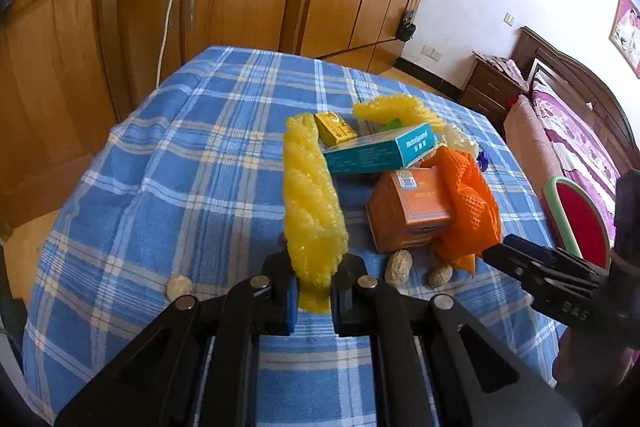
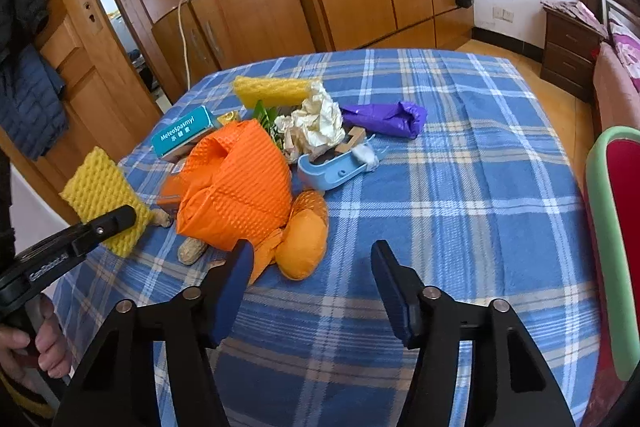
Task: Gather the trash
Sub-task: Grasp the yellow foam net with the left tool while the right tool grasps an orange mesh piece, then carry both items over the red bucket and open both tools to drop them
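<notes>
My left gripper (image 1: 314, 293) is shut on a yellow foam net sleeve (image 1: 310, 203), held above the blue plaid tablecloth (image 1: 180, 163); the sleeve also shows in the right wrist view (image 2: 100, 193). My right gripper (image 2: 312, 267) is open and empty, just in front of a small orange mesh-wrapped lump (image 2: 302, 247) and a big orange net bag (image 2: 236, 183). The trash pile holds a teal box (image 1: 380, 149), an orange box (image 1: 408, 215), a small yellow box (image 1: 334, 127), crumpled paper (image 2: 316, 121), a purple bag (image 2: 384, 119) and a light blue plastic piece (image 2: 332, 173).
Several peanut shells (image 1: 398, 267) lie at the near side of the pile. A second yellow foam sleeve (image 2: 276, 89) lies at the back. A red chair with green rim (image 2: 616, 227) stands at the table's right. Wooden wardrobes stand behind, a bed to the right.
</notes>
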The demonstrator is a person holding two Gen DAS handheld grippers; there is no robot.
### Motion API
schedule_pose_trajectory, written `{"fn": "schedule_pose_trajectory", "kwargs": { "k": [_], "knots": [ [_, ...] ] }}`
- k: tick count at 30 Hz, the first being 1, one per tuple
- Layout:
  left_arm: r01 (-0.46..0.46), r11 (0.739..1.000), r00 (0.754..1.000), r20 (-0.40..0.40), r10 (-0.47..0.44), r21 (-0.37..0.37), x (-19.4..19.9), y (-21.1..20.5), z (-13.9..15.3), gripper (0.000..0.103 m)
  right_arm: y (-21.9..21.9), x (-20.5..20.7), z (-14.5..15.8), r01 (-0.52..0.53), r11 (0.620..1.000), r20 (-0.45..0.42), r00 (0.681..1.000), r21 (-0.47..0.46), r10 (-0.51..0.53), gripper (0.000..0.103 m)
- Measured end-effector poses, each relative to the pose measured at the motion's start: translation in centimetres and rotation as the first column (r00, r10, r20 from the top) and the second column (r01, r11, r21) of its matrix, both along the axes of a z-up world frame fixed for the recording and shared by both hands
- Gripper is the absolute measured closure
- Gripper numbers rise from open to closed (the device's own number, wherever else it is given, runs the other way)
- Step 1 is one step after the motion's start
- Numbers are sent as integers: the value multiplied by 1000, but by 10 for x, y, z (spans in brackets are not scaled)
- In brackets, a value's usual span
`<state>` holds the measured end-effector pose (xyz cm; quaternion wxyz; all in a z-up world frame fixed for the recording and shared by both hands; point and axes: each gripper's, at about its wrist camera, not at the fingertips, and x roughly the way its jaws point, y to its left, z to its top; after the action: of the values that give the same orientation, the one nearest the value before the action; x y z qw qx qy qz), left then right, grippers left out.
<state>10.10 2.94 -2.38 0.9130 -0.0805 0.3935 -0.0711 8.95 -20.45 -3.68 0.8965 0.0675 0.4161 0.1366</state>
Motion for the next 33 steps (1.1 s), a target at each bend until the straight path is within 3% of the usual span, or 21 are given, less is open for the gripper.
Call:
{"fn": "schedule_pose_trajectory", "kwargs": {
  "k": [3, 6, 8, 19, 33],
  "knots": [
    [9, 1000, 1000, 6, -9, -14, -3, 3, 1, 92, 6, 4, -3, 1, 1000, -15, 1000, -2, -1, 59],
    [15, 999, 1000, 9, -14, -38, -5, 7, 3, 92, 10, 8, -7, -7, 1000, -36, 999, 13, 7, 79],
    [16, 999, 1000, 19, -15, -51, -8, 9, 5, 92, 9, 7, -8, 4, 1000, -42, 999, 22, -3, 84],
    [44, 996, 997, 72, -39, -77, -26, 1, 30, 92, 0, -36, 28, 64, 998, 66, 996, -2, -64, 87],
    [203, 970, 974, 134, -185, -133, -42, -44, 73, 92, -44, -93, 91, 219, 976, 239, 947, 17, -217, 87]
  ]
}}
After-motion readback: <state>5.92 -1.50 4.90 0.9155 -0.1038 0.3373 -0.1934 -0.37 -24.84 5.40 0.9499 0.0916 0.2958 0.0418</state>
